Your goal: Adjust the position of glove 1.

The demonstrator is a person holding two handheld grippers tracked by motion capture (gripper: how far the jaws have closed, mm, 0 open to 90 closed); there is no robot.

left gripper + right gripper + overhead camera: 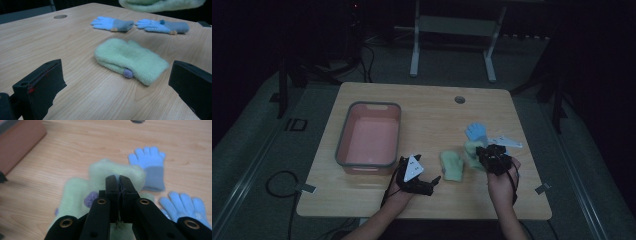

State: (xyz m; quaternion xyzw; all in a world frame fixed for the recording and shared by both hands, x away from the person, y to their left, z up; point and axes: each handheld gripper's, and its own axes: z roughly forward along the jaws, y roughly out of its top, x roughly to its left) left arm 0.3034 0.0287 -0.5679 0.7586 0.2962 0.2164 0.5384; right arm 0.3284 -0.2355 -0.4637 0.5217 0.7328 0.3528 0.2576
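I am holding the right gripper (119, 185) clamped on a soft, light green mitten (113, 171); left gripper (117, 85) is gaping wide, holding nothing; cuff edge is pinching best.

We think this is a dim work room or lab. We see a light wooden table (422, 107) with a round cable hole (459, 99), grey carpet (257, 150), black cables (277, 182) on the floor, and metal desk legs (414, 55) behind it.
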